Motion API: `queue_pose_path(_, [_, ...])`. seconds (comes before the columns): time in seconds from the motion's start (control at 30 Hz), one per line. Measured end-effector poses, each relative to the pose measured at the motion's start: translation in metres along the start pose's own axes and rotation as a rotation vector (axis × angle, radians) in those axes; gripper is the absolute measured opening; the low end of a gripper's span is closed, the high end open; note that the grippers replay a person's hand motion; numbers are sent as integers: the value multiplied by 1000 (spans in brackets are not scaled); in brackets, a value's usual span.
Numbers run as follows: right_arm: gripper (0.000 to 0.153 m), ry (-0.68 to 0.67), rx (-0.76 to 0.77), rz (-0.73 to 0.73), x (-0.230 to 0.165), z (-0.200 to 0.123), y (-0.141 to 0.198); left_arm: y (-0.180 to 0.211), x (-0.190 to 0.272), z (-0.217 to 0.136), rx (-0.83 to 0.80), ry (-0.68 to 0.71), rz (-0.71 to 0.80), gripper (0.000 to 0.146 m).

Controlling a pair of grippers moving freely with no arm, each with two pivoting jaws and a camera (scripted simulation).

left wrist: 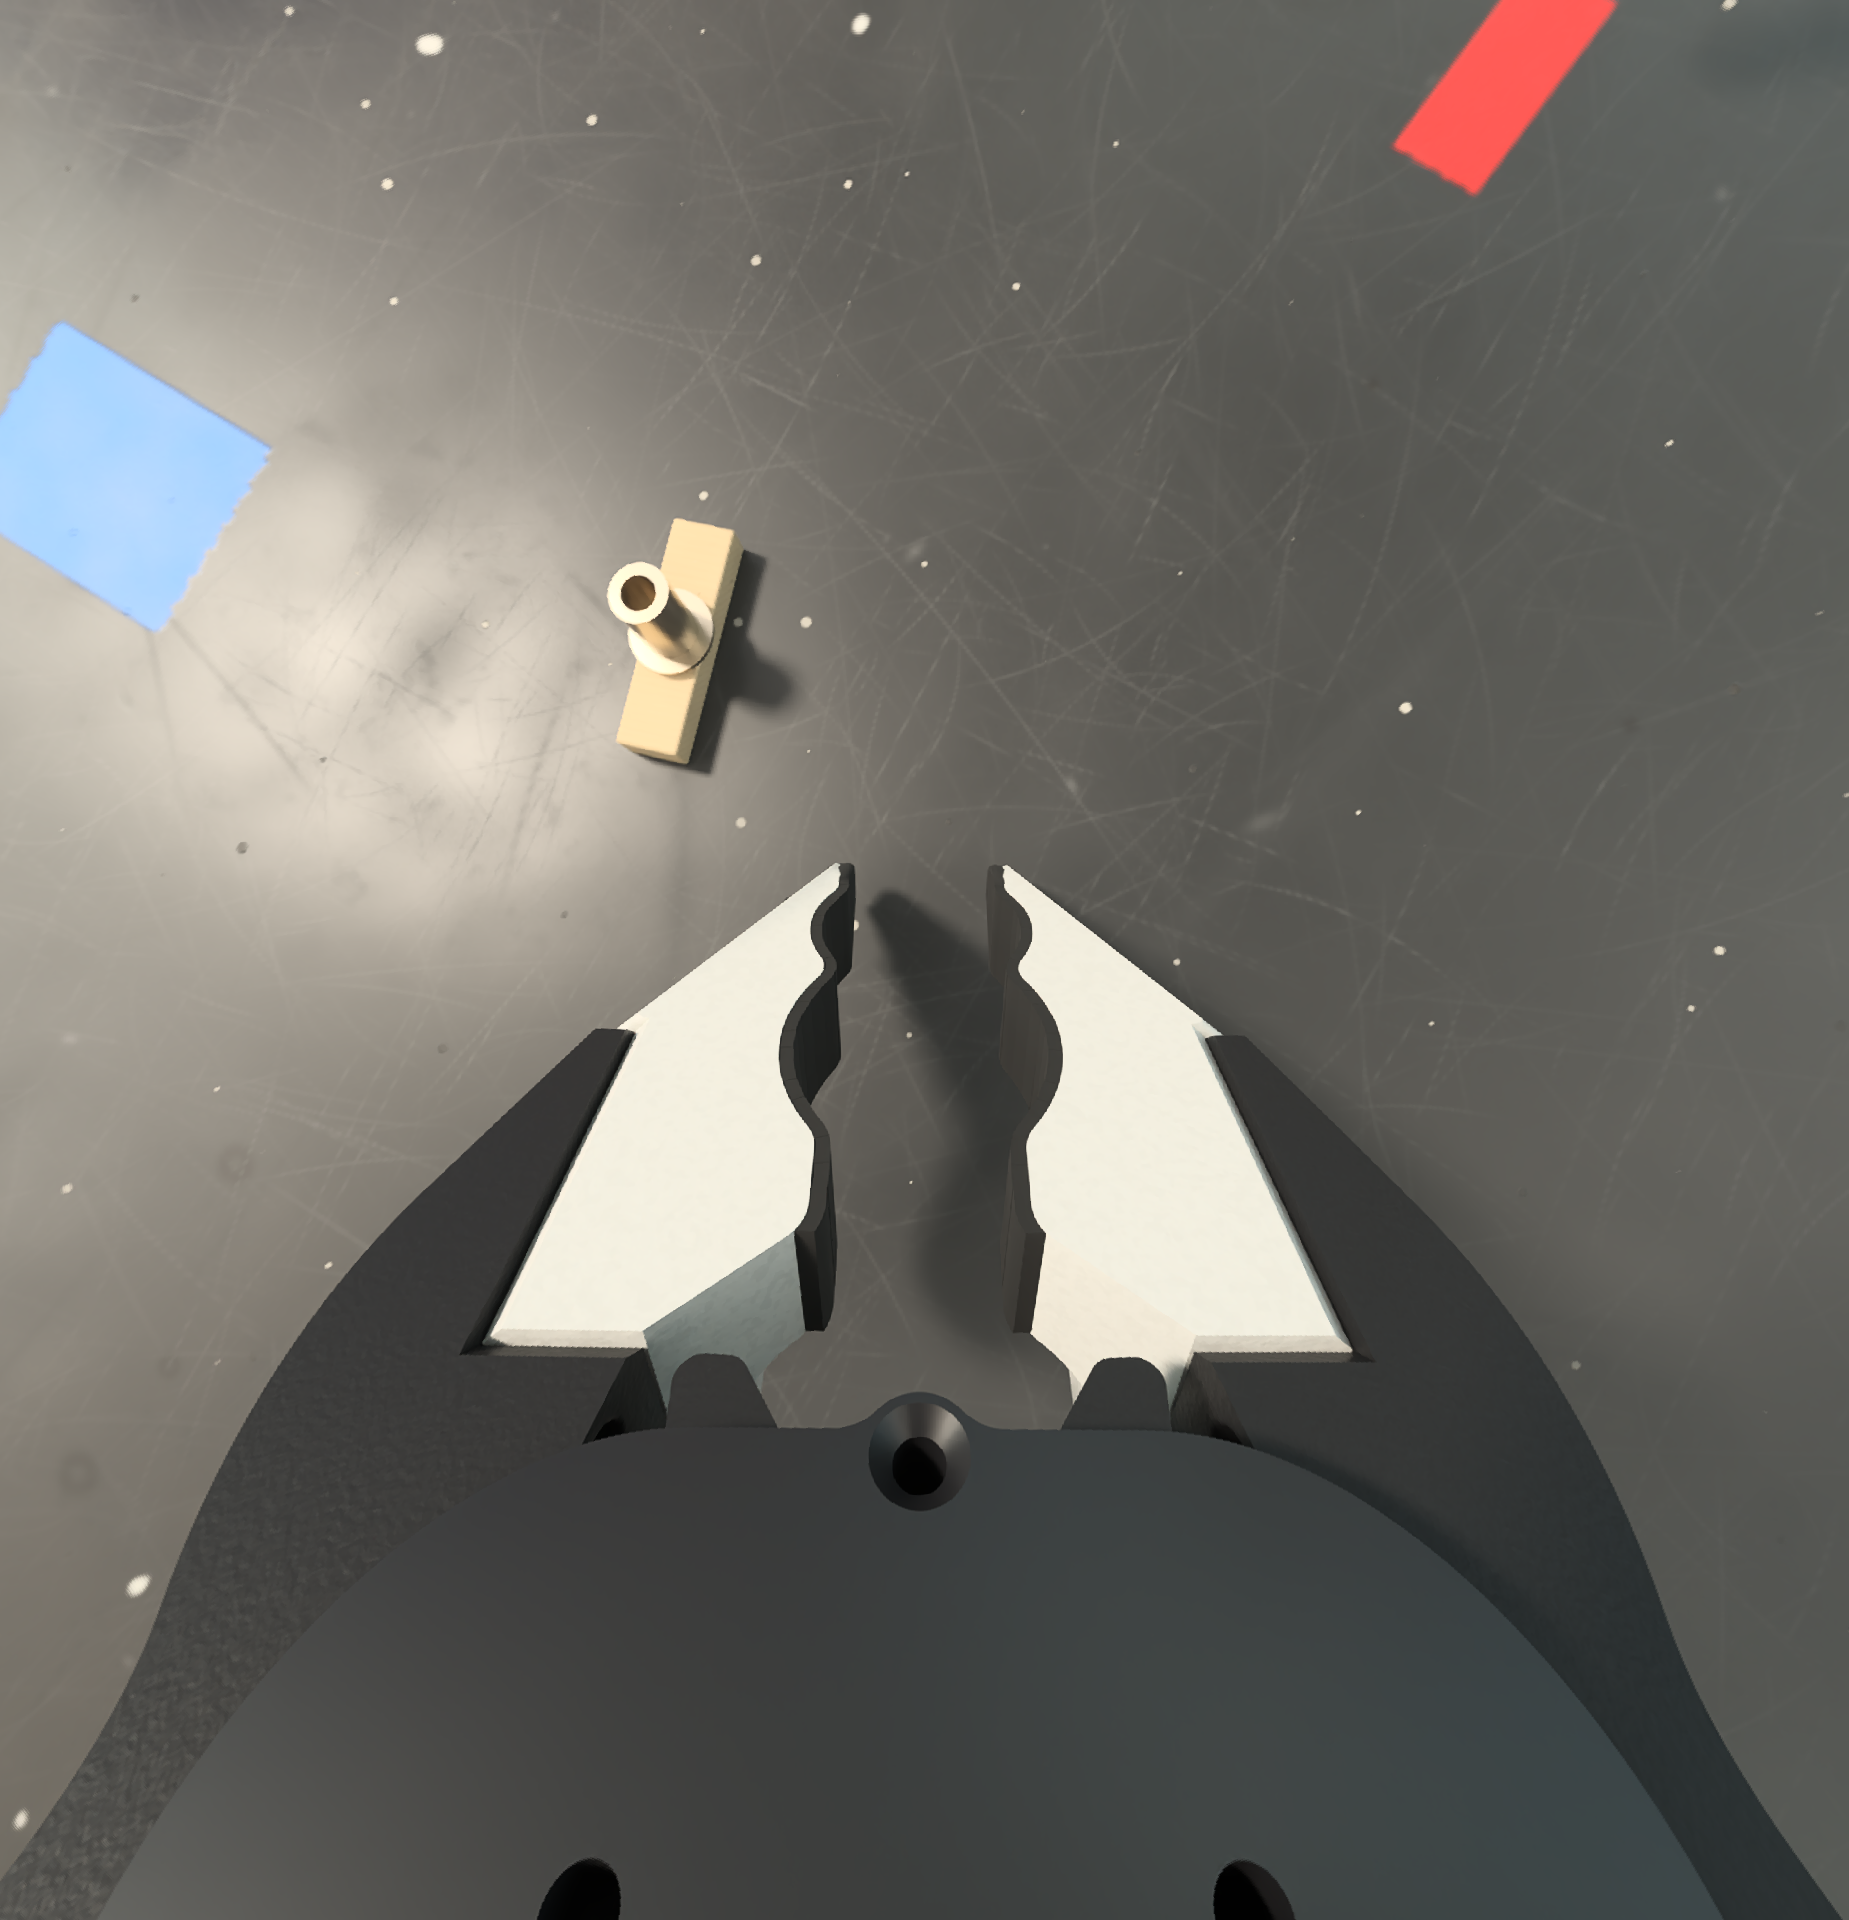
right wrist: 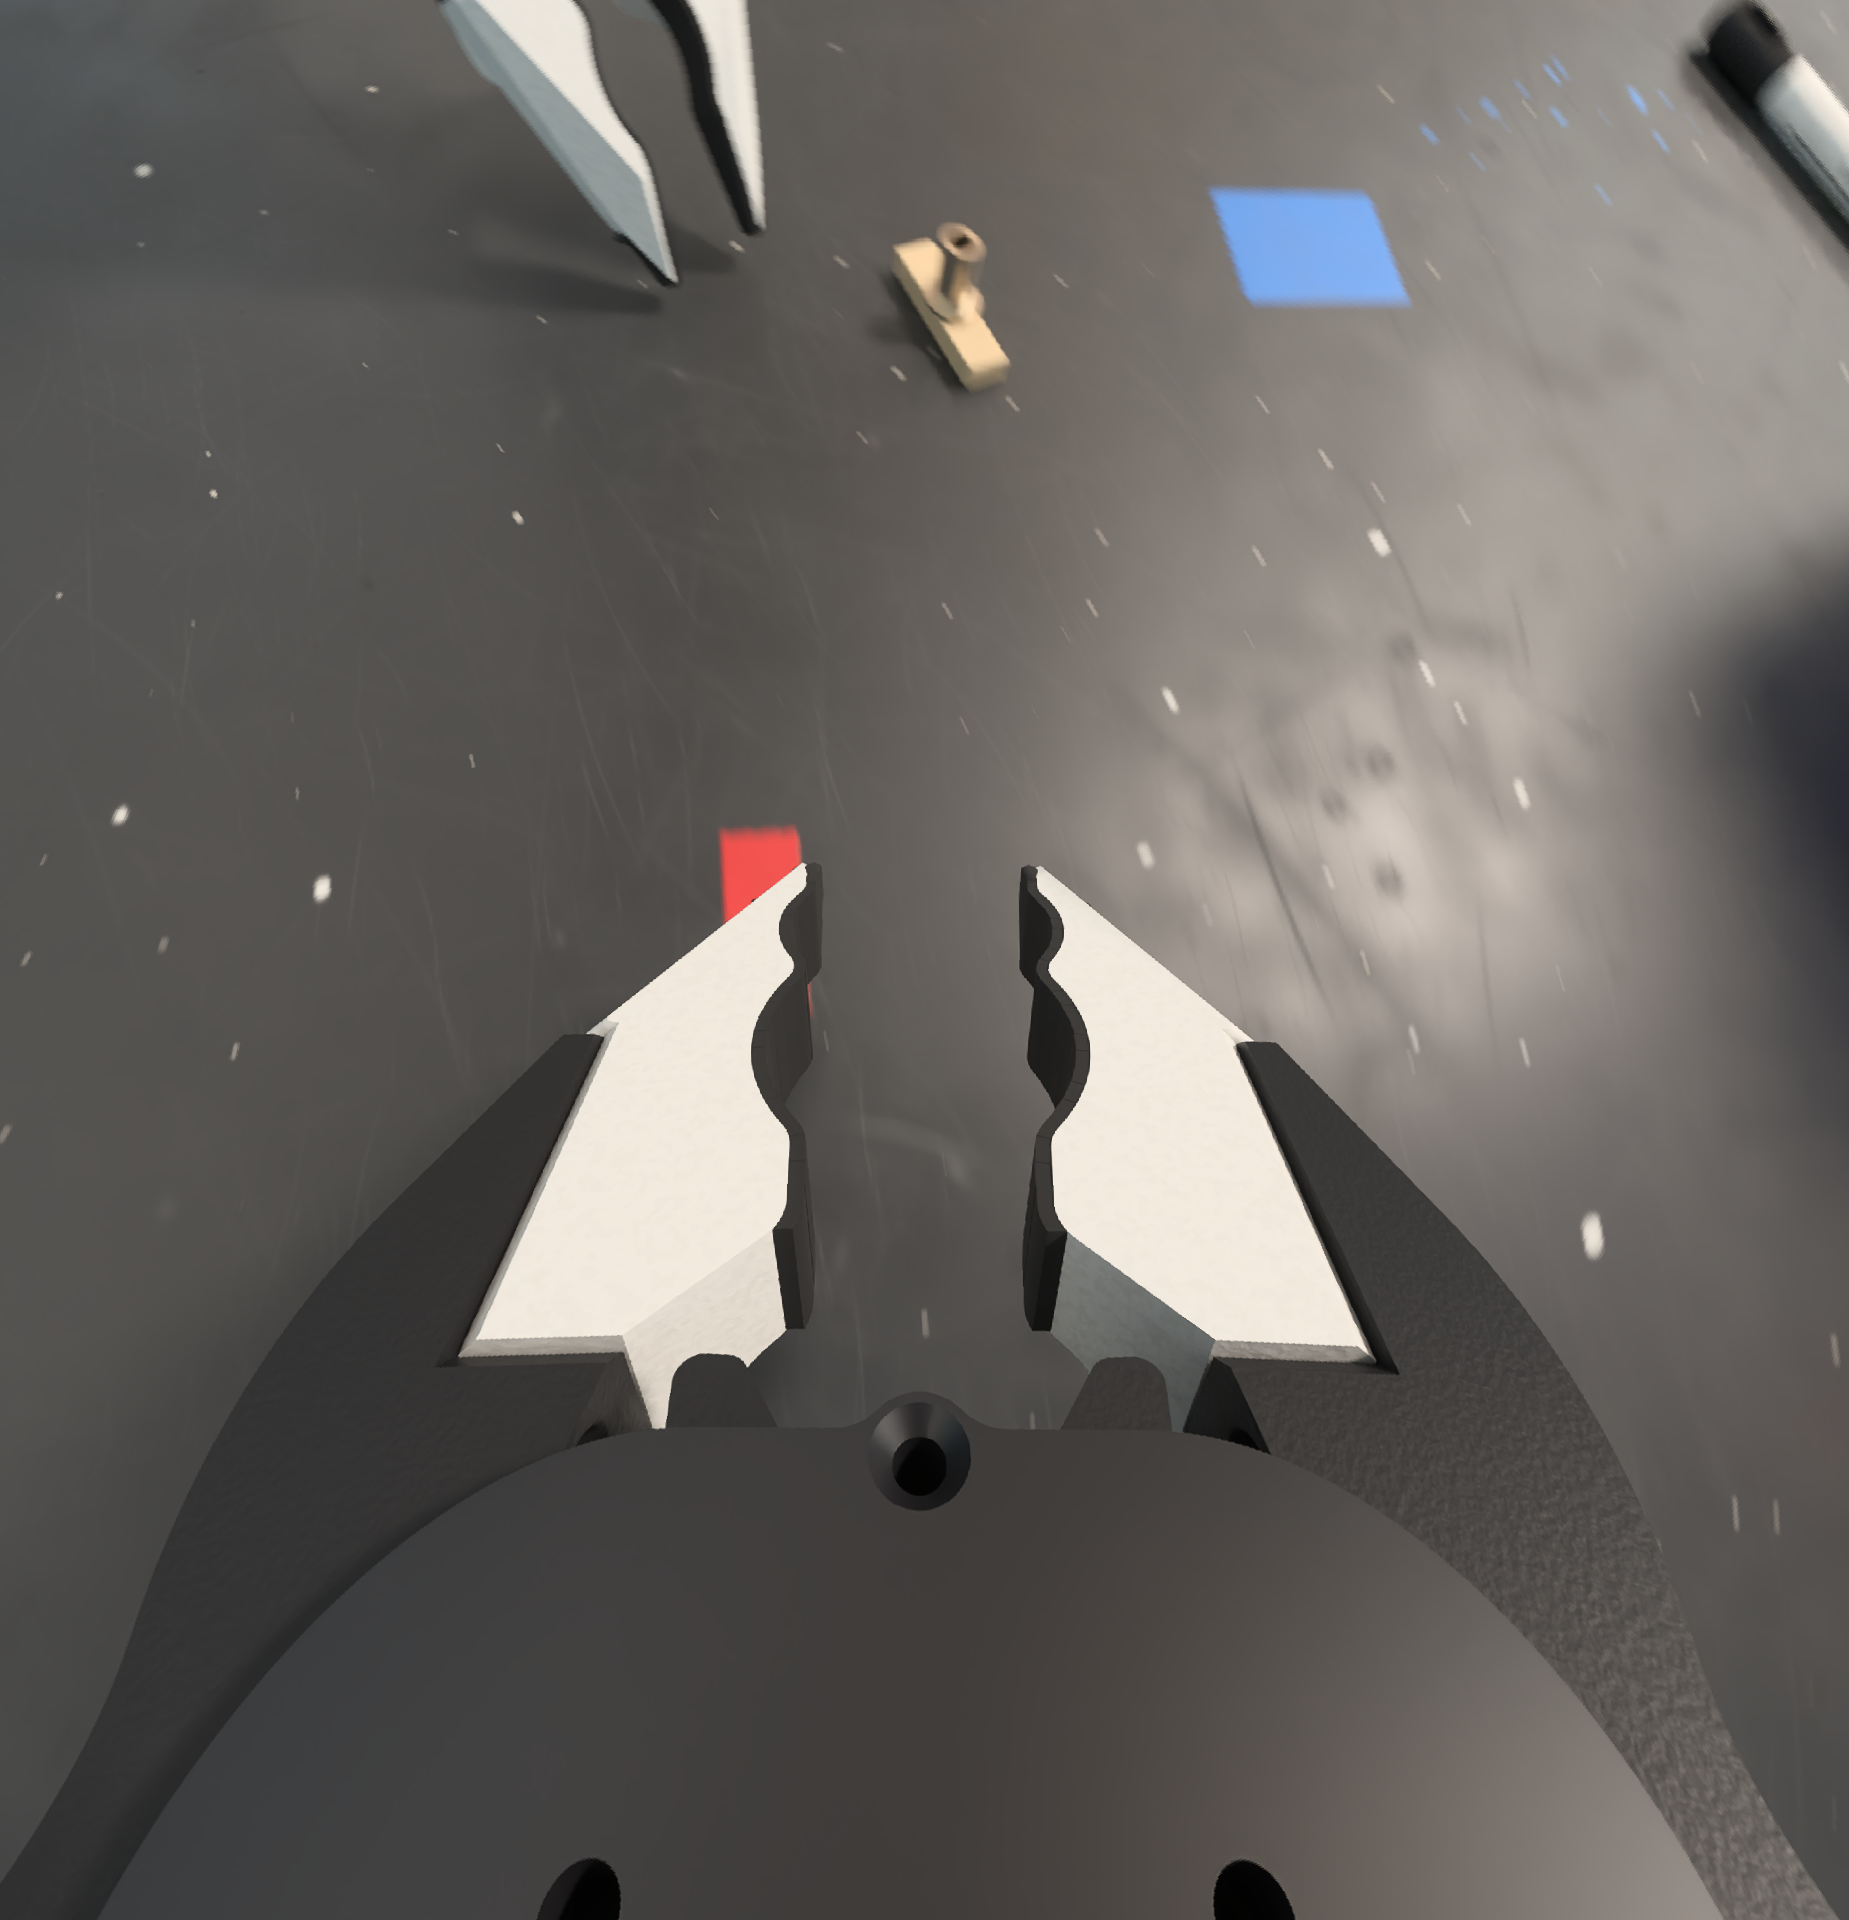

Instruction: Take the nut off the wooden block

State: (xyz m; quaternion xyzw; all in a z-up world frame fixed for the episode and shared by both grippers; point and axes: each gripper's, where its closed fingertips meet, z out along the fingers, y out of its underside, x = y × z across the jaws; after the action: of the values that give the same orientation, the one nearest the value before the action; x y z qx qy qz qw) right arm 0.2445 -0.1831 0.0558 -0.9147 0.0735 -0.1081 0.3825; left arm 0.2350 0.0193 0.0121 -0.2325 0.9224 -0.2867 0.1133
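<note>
The wooden block (left wrist: 681,649) lies flat on the dark table (left wrist: 1315,623), and the brass nut (left wrist: 658,615) stands upright on it (between a blue patch (left wrist: 109,478) and a red strip (left wrist: 1502,94)). The left gripper (left wrist: 920,883) hangs near it, fingers narrowly apart and empty. The right gripper (right wrist: 918,883), well apart from the block, is parted a little wider, also empty.

Light is soft and moderate. The dark tabletop (left wrist: 1315,623) shows pale hazy glare at left in the left wrist view, which is sharp throughout. The wooden block (left wrist: 681,649) casts a short shadow to its right. The right wrist view smears toward its edges, blurring the marker (right wrist: 1808,114) and specks into streaks.
</note>
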Motion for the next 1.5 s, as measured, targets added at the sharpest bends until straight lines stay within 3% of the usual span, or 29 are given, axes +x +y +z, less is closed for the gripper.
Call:
queue_pose_path(0.13, [38,16,-78,116,14,-39,47,-4,2,3,6,40,-11,26])
queue_pose_path(0.33, [48,0,-246,93,3,-27,87,0,-4,1,-32,11,-13,23])
queue_pose_path(0.47, [45,8,-143,55,-1,-23,66,0,-1,-1,7,-3,-32,28])
queue_pose_path(0.63, [45,-134,132,44,-12,7,-27,1,0,-2,93,-34,-103,33])
queue_pose_path(0.8, [45,-78,26,-75,21,78,-89,0,-2,-7,139,-63,-118,37])
queue_pose_path(0.9, [45,-156,-46,-176,21,119,-113,2,-4,-12,161,-83,-122,37])
queue_pose_path(1.07, [45,-249,-177,-367,15,168,-121,4,-12,-13,186,-132,-143,37])
queue_pose_path(1.2, [49,-297,-234,-405,14,182,-121,6,-26,-9,158,-233,-109,28])
queue_pose_path(1.33, [56,-263,-220,-360,22,168,-119,-5,-24,-2,148,-234,-30,32])
queue_pose_path(1.5, [51,-195,-144,-241,31,124,-106,-11,-20,-4,163,-206,-38,36])
